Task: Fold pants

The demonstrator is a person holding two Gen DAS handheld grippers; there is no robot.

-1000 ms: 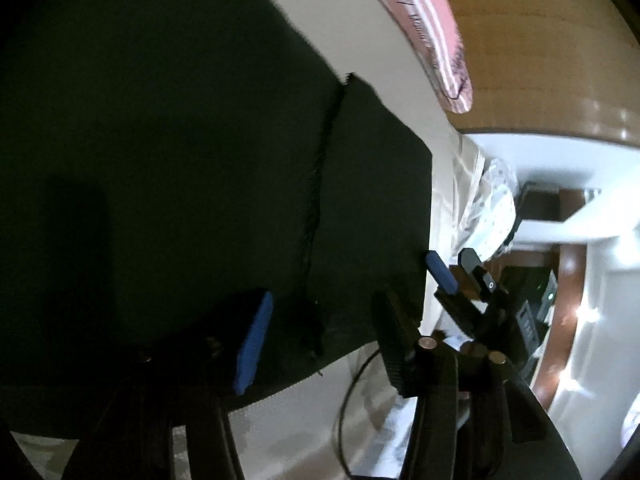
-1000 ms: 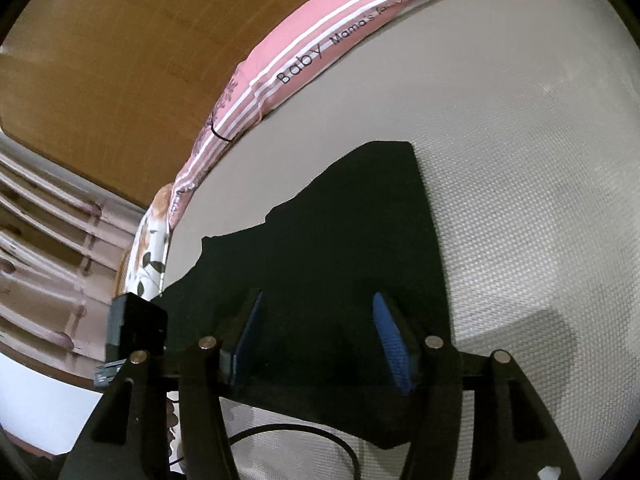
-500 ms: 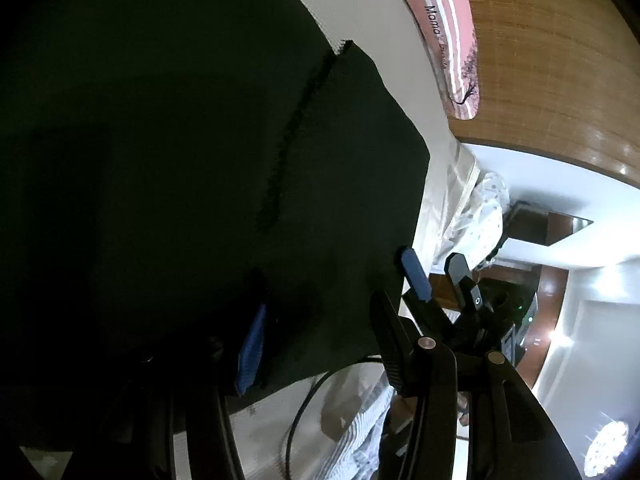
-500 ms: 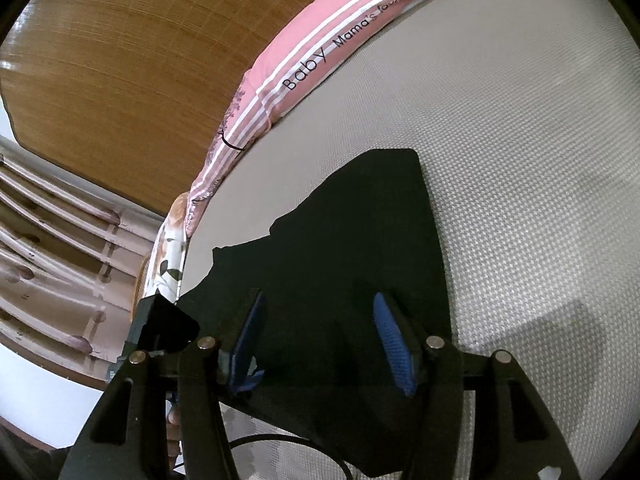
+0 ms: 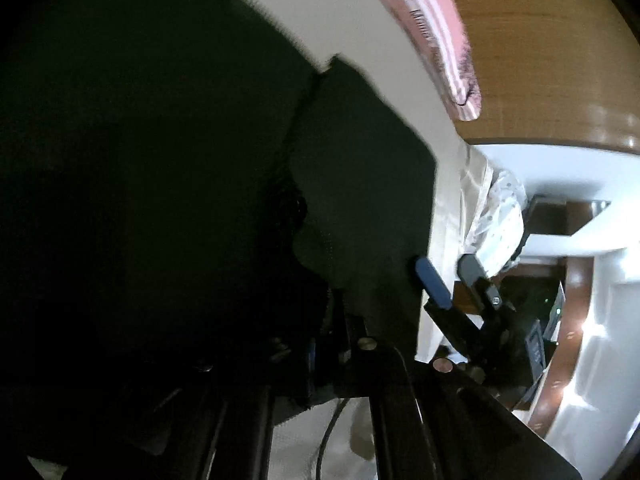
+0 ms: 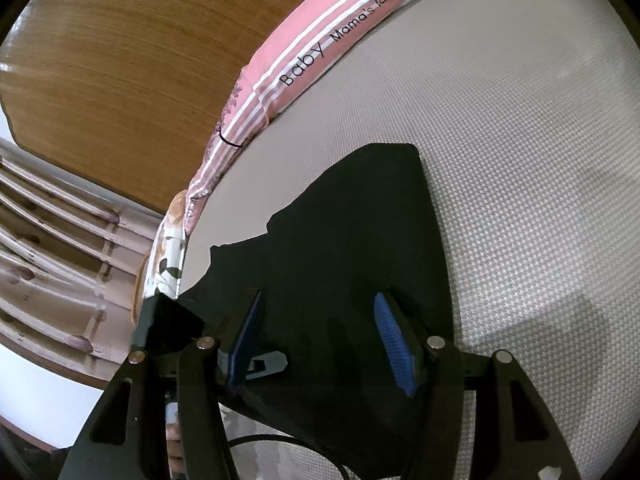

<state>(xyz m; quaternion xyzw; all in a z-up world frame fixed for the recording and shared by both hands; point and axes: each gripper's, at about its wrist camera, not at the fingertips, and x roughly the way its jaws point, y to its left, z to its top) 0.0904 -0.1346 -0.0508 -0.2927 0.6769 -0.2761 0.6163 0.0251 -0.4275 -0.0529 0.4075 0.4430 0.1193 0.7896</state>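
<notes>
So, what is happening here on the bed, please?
A person is folding dark pants on a pale woven mattress, with a hand-held gripper in each hand. The left gripper has closed at the near edge of the fabric, which looks pinched between its pads. The right gripper hangs open over the pants, with nothing held. A pink striped pillow lies at the far edge.

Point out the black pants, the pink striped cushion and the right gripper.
black pants (image 6: pixel 352 240): right wrist view, on the flat middle of the cloth.
pink striped cushion (image 6: pixel 304 64): right wrist view, on its pink band near the word Baby.
right gripper (image 6: pixel 320 340): right wrist view, midway between its blue-padded fingertips.
</notes>
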